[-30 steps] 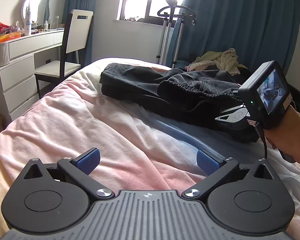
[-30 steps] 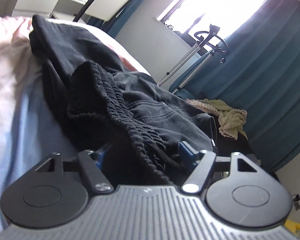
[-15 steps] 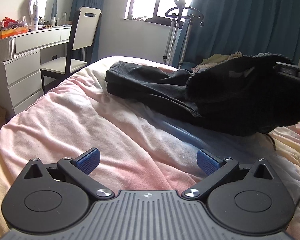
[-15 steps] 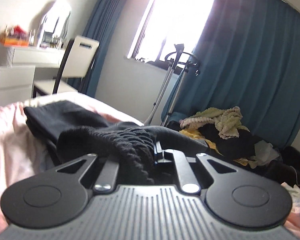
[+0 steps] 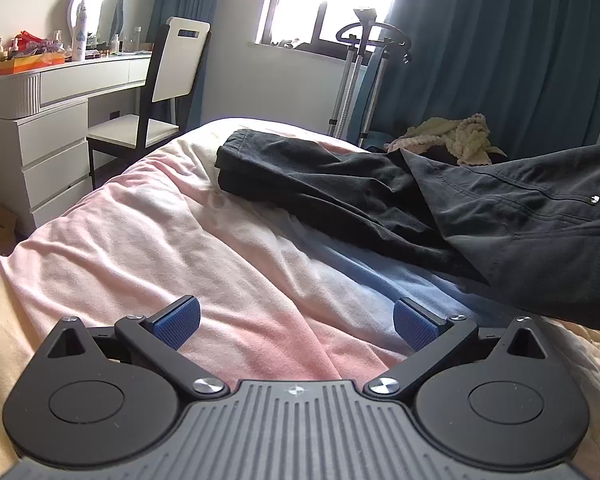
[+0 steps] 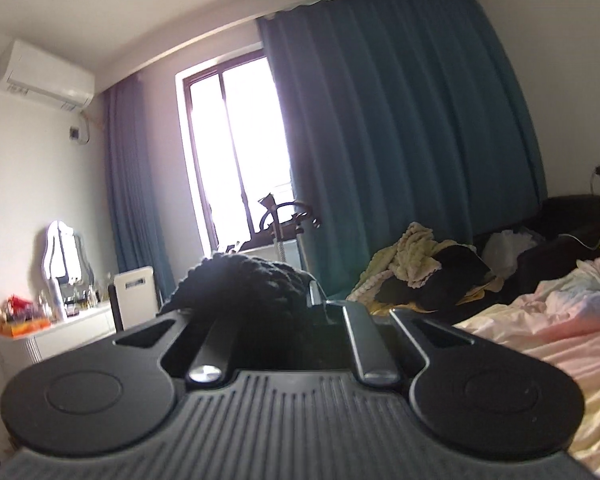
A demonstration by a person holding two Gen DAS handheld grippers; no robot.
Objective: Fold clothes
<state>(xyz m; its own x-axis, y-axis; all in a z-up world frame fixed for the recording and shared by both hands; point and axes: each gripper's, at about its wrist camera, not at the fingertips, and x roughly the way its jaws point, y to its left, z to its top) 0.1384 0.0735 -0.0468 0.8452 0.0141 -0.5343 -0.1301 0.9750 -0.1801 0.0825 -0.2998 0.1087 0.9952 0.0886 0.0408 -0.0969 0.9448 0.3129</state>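
Since a second ago the right gripper (image 6: 278, 308), pinching the ribbed waistband (image 6: 244, 280), has lifted one end of the black trousers (image 5: 512, 216) off the pink bedspread (image 5: 180, 240). Left gripper (image 5: 296, 322) hovers spread, empty. Folding barely begun.

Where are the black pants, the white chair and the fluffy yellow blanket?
black pants (image 5: 520, 216): left wrist view, on the raised seat panel below the stitched seam.
white chair (image 5: 180, 60): left wrist view, on the middle of its backrest.
fluffy yellow blanket (image 5: 460, 140): left wrist view, on the middle of the crumpled heap.
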